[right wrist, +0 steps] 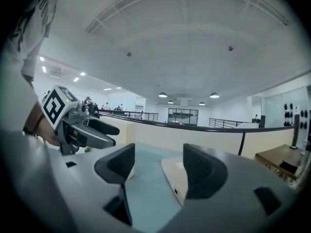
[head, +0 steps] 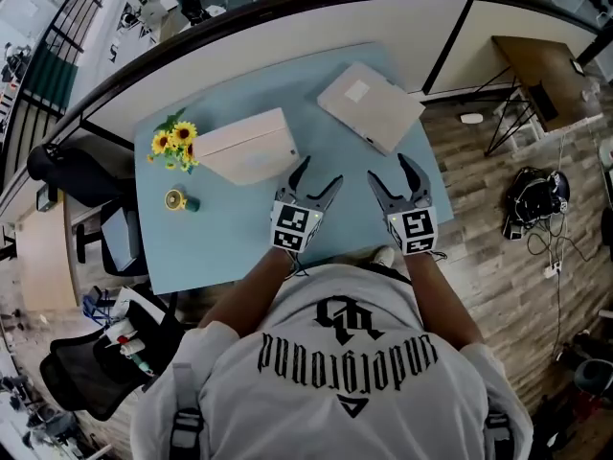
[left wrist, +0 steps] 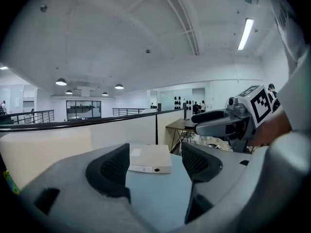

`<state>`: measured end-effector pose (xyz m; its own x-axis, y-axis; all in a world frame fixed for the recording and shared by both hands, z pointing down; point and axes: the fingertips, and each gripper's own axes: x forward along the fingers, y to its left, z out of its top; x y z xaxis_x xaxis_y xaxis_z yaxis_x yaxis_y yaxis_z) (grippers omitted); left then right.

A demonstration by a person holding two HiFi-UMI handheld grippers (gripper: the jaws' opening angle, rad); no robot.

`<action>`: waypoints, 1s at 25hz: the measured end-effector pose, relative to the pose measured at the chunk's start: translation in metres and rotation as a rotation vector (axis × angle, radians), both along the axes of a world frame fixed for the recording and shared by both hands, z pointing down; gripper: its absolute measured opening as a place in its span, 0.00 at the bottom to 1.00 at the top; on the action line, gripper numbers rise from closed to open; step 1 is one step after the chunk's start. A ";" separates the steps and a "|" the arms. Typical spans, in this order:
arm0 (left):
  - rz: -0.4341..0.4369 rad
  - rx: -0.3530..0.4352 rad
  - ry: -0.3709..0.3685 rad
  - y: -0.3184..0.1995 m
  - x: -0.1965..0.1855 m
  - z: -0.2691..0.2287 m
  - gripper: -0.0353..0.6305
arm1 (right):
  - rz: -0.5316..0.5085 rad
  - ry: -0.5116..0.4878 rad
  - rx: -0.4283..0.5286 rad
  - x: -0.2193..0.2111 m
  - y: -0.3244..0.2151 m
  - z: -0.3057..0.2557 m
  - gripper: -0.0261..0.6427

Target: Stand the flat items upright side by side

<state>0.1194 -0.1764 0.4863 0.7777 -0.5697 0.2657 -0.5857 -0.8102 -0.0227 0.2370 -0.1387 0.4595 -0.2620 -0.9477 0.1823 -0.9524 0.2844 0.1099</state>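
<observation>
Held side by side at the centre of the head view, above the near edge of the pale blue counter [head: 220,242]: left claw [head: 321,172] and right claw [head: 389,168], apart from each other.

Left claw spread wide, pinching nothing and touching nothing. Framed between its jaws in the left gripper view: bare counter, then further off a flat beige box [left wrist: 150,158].

Right claw likewise spread wide, empty, touching nothing. In the right gripper view, the same flat beige box partly hidden behind the right-hand jaw.

Lying flat toward the upper right of the counter in the head view: that flat beige box, pale label patch facing up. To its left, at upper centre-left: a second beige box [head: 251,147], thicker-looking, just ahead of the left claw's tips but apart from them. Flat or tilted, unclear.

Near the counter's left edge: sunflowers [head: 174,144] right beside the end of the second beige box. Just below them, a small yellow ornament [head: 178,200].
</observation>
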 end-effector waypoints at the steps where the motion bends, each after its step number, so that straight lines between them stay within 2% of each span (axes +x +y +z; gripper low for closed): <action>1: -0.015 0.002 -0.002 0.000 0.014 -0.002 0.57 | -0.021 -0.004 -0.004 0.012 0.000 0.000 0.51; 6: -0.102 -0.011 0.006 -0.001 0.071 -0.001 0.57 | -0.135 -0.015 -0.031 0.061 0.003 0.005 0.51; 12: -0.169 -0.033 0.000 -0.003 0.113 0.002 0.57 | -0.216 -0.029 -0.041 0.102 -0.001 0.006 0.51; 17: -0.189 -0.038 -0.056 -0.010 0.126 0.008 0.56 | -0.239 -0.074 -0.070 0.120 -0.020 0.012 0.51; 25: -0.219 -0.082 -0.026 -0.047 0.129 0.018 0.56 | -0.273 -0.072 -0.119 0.128 -0.066 0.029 0.51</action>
